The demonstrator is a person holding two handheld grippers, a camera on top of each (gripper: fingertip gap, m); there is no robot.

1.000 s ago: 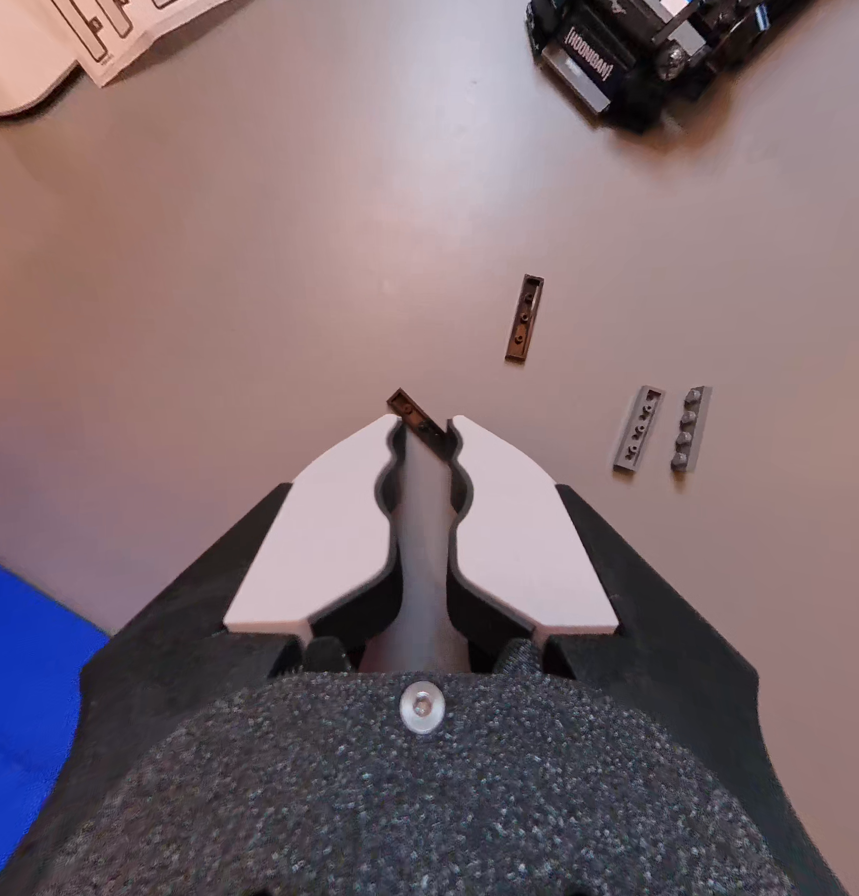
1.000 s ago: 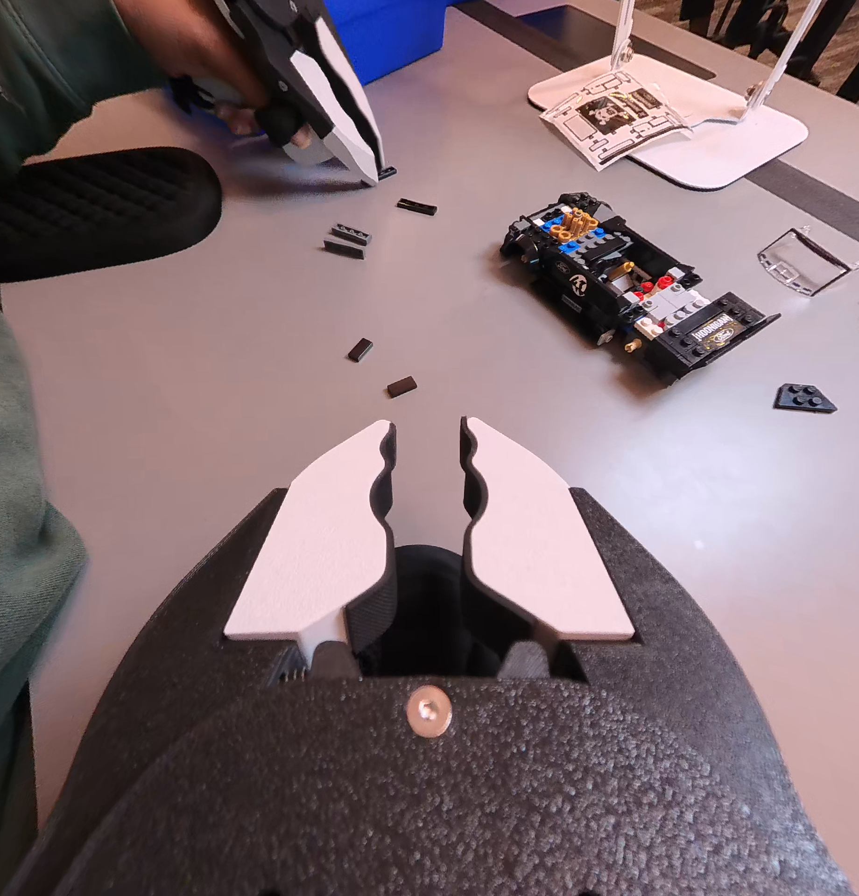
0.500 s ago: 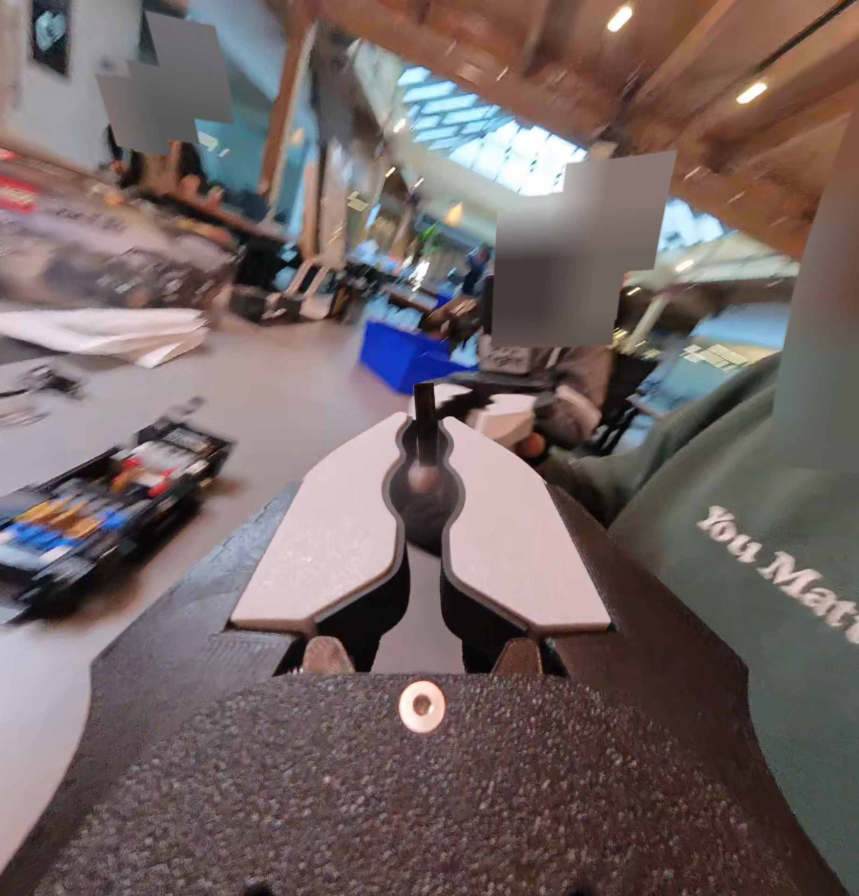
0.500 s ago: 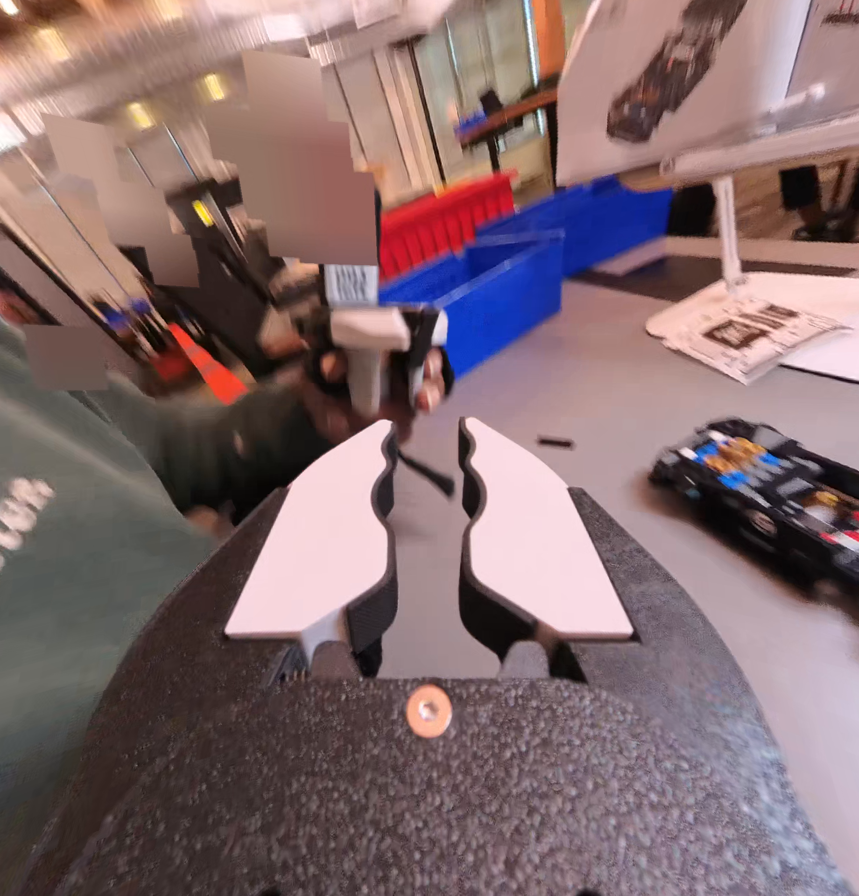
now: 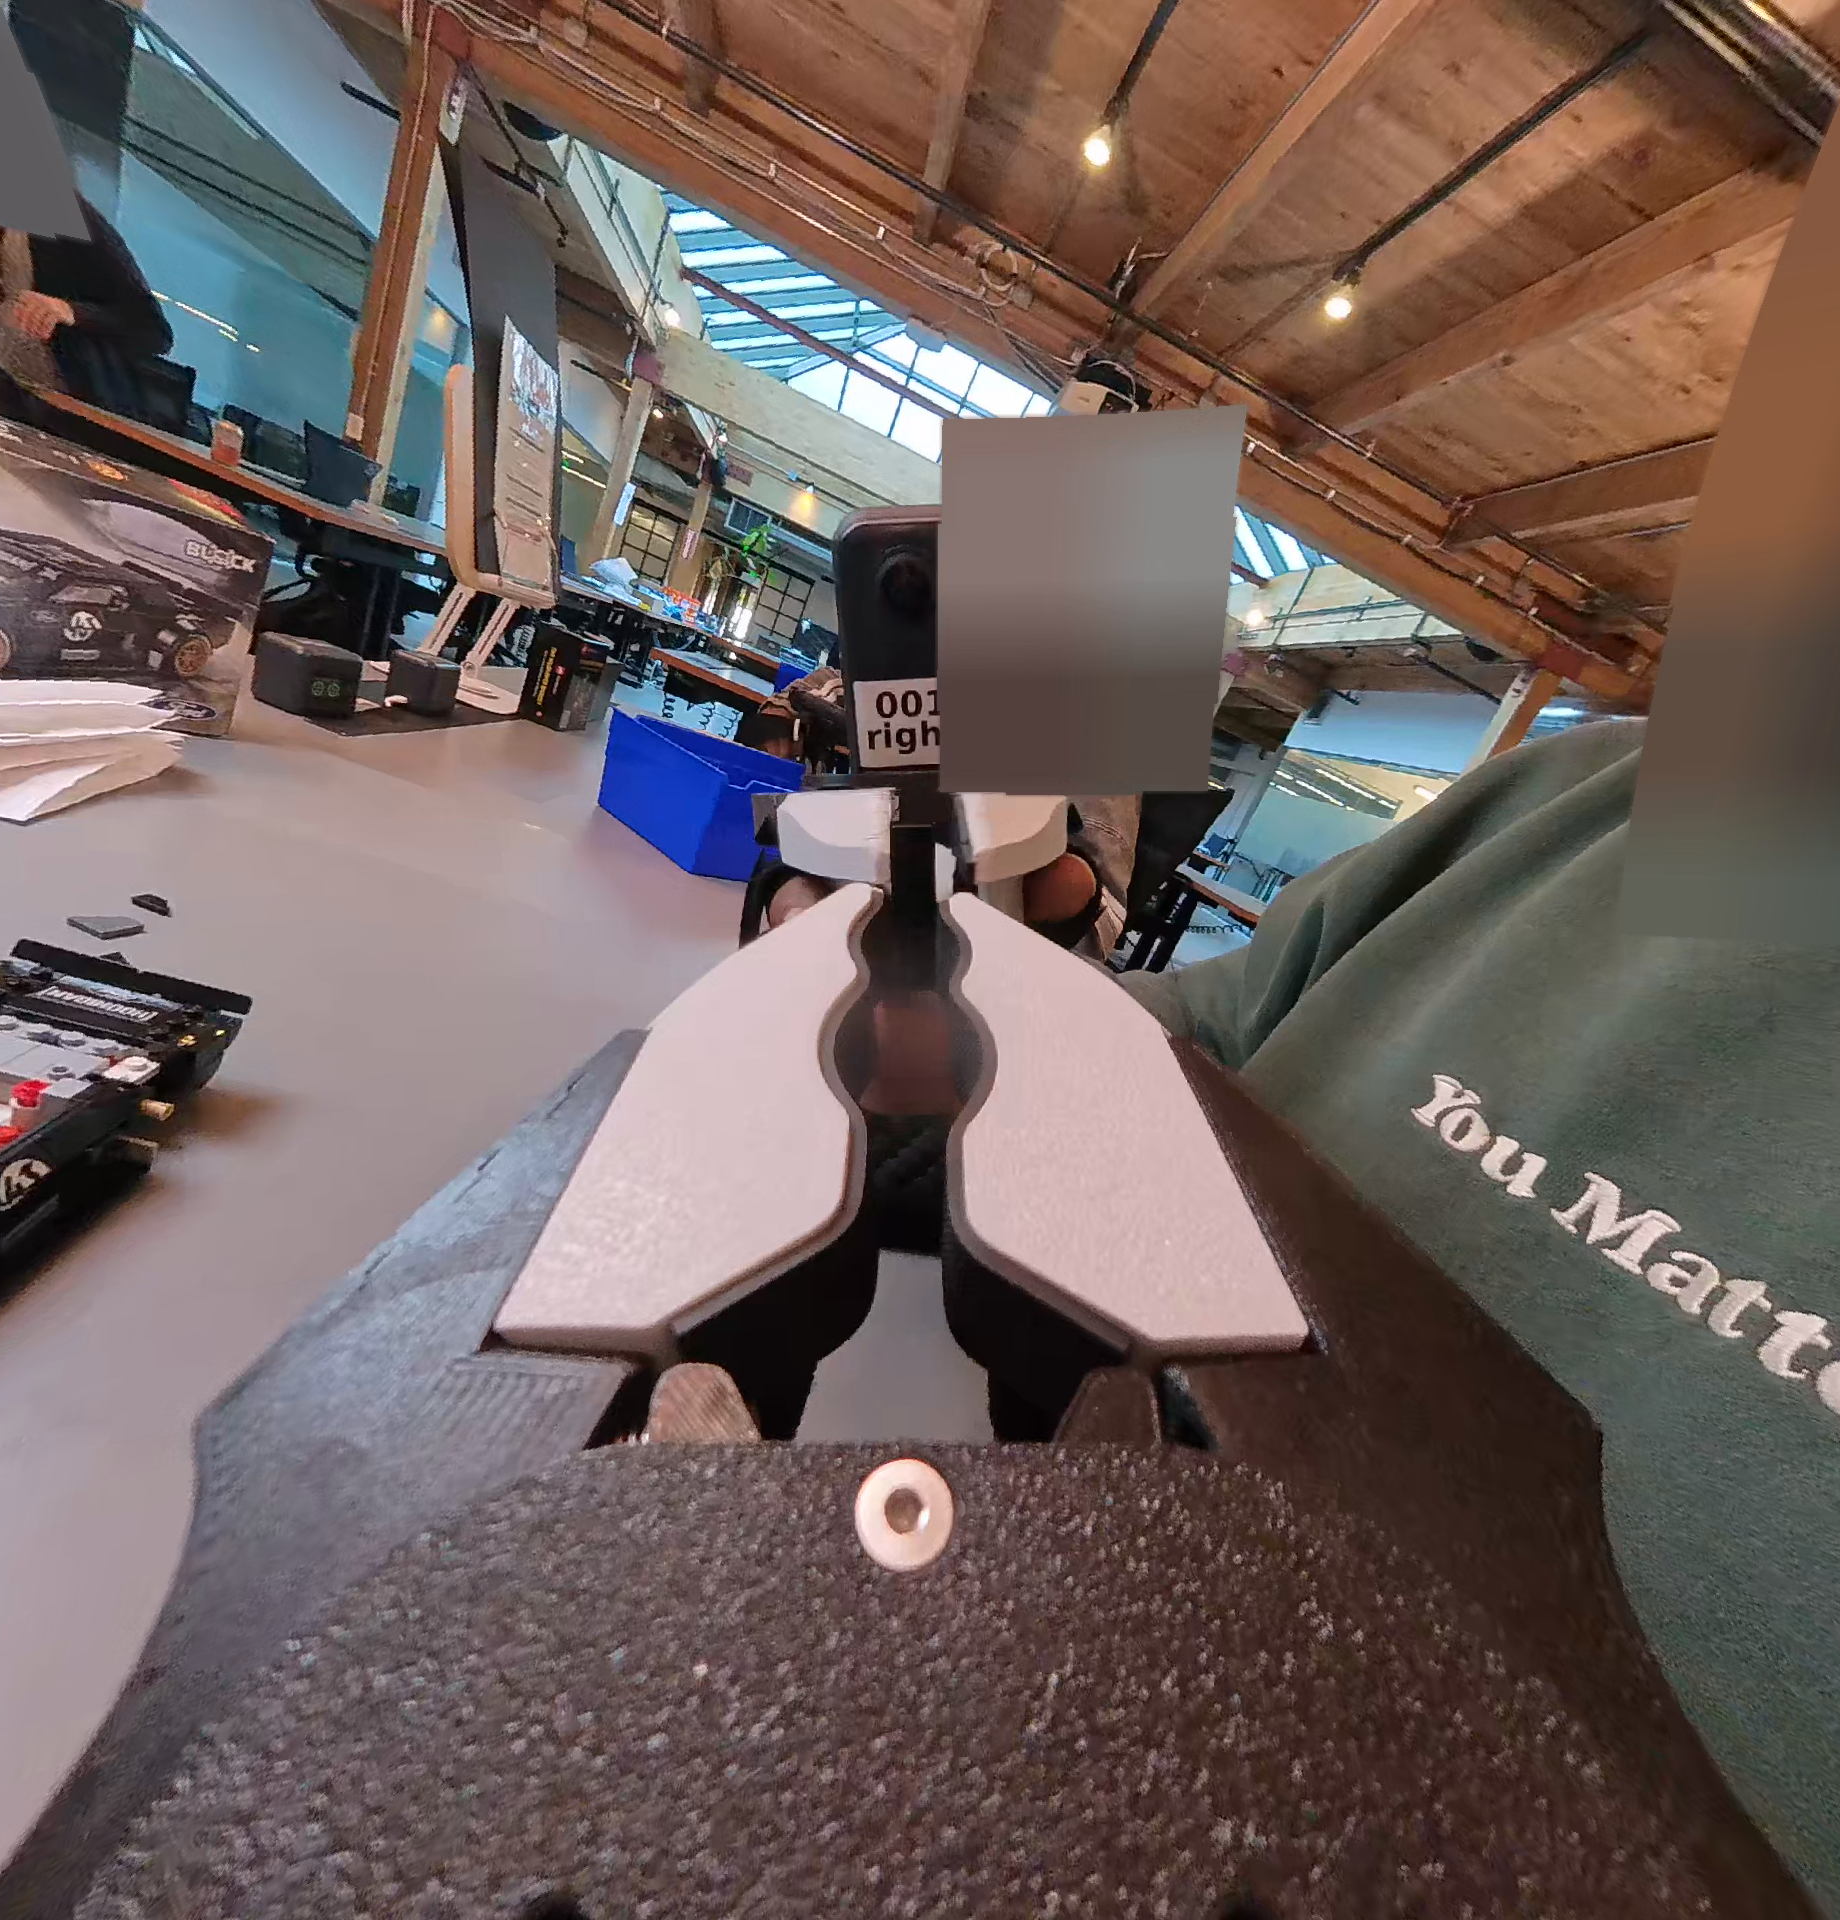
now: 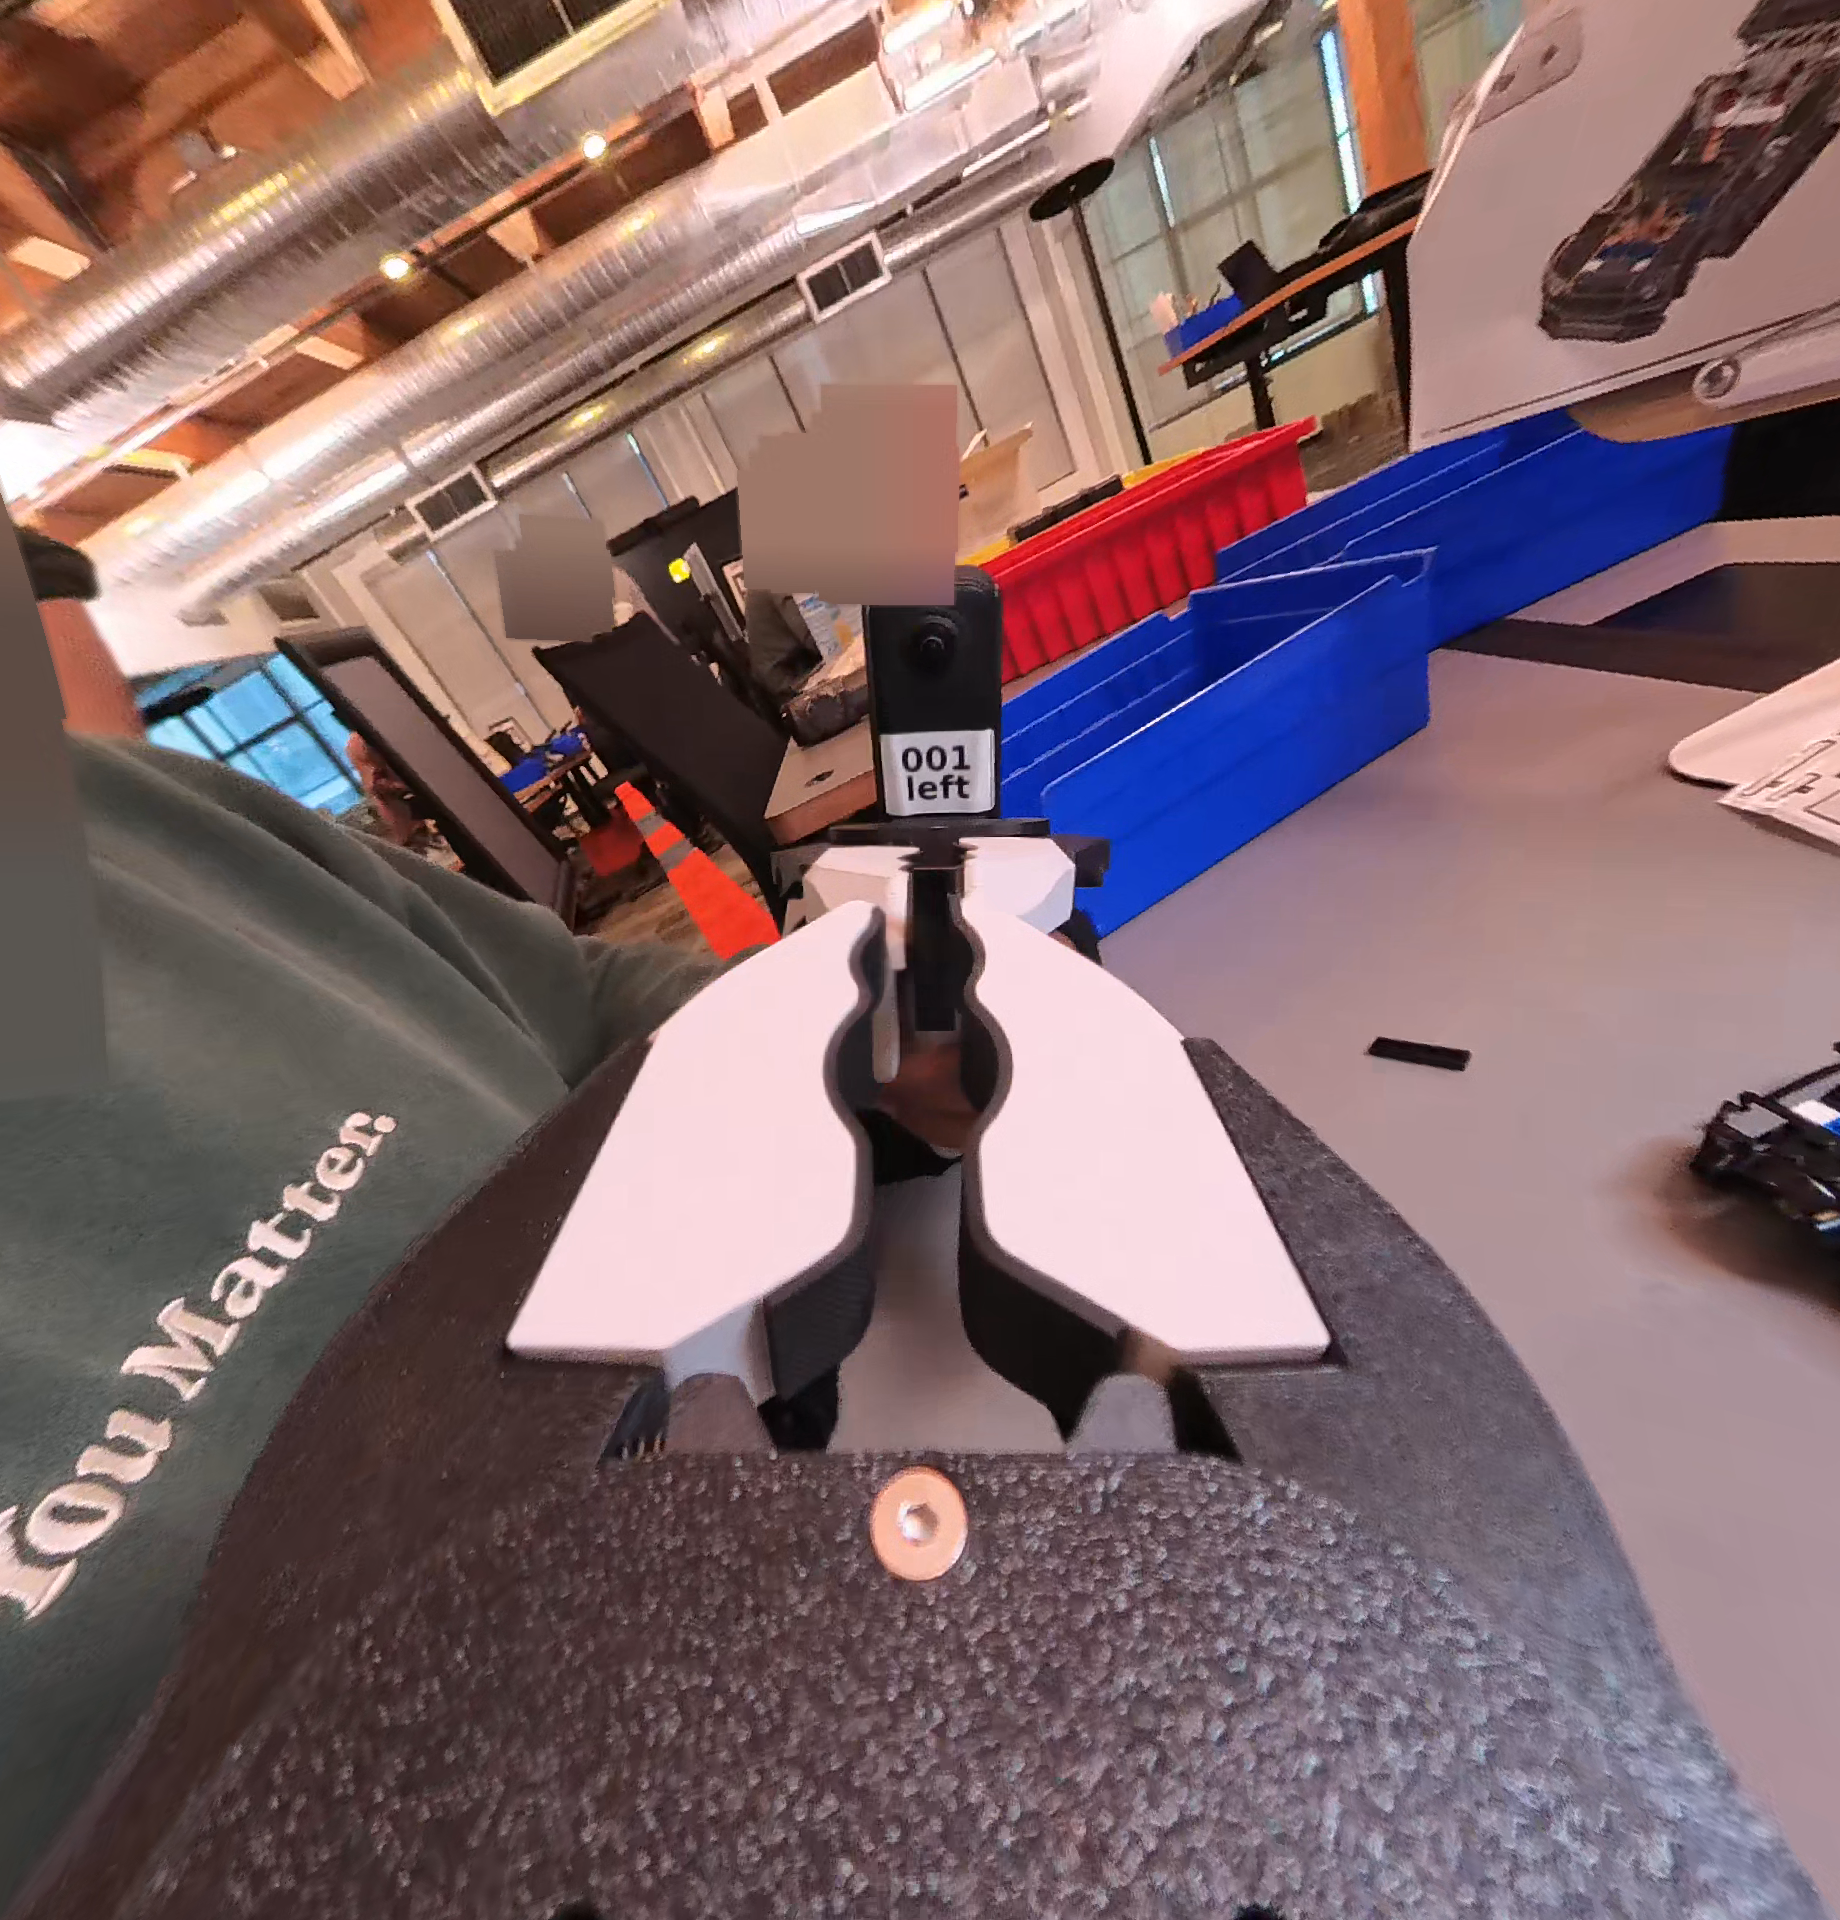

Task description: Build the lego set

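Two handheld grippers face each other tip to tip above a grey tabletop (image 5: 396,935), both raised off its surface, taking the half-built black lego car (image 5: 64,1070) as the landmark. Bare tabletop stretches between the car and the grippers. Beyond the car lie a few small dark loose pieces (image 5: 116,920), folded white paper (image 5: 54,743) and the set's box (image 5: 95,603). In the right wrist view one black strip piece (image 6: 1418,1051) lies flat just beside the car (image 6: 1799,1153).

Farther back from the car, blue bins (image 6: 1238,717) stand on the tabletop with red bins (image 6: 1155,540) behind them; their contents cannot be seen.

The left gripper (image 5: 914,914) is closed narrow on a thin black lego plate (image 5: 914,883), which stands upright between its tips. The right gripper (image 6: 928,935) meets the same plate (image 6: 931,966) from the opposite side, its white fingers (image 6: 750,1122) nearly together around it; whether they actually press it cannot be told. The holder's green sleeve (image 5: 1518,1039) fills the side away from the car
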